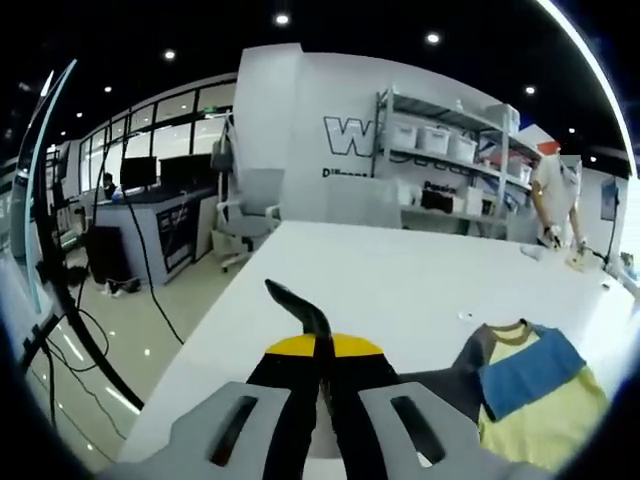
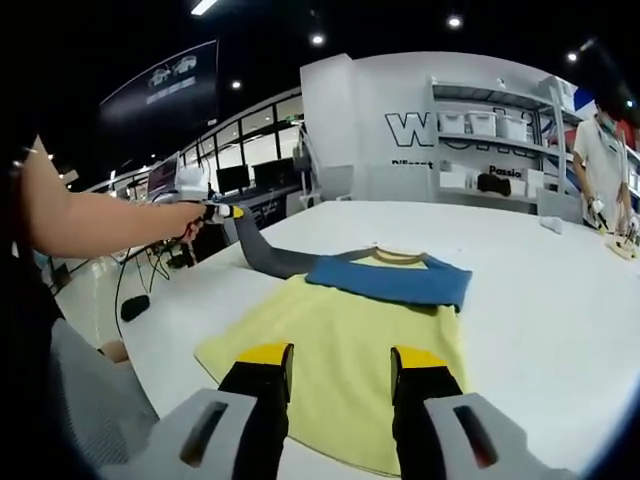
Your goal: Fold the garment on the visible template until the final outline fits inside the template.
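Just garment point(image 2: 350, 330) (yellow) beyond open jaws

The garment point(image 2: 350, 340), a yellow T-shirt with a blue chest band and grey sleeves, is spread on the white table point(image 2: 540, 300). One grey sleeve point(image 2: 265, 260) is stretched out flat toward the table's left edge. The yellow hem is seen nearest the table's near edge.

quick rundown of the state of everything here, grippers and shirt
left gripper: shut on the grey sleeve, lifted off the table
right gripper: open, holding nothing, over the shirt's hem
shirt: flat on the white table, not yet folded
grey sleeve: pulled out sideways
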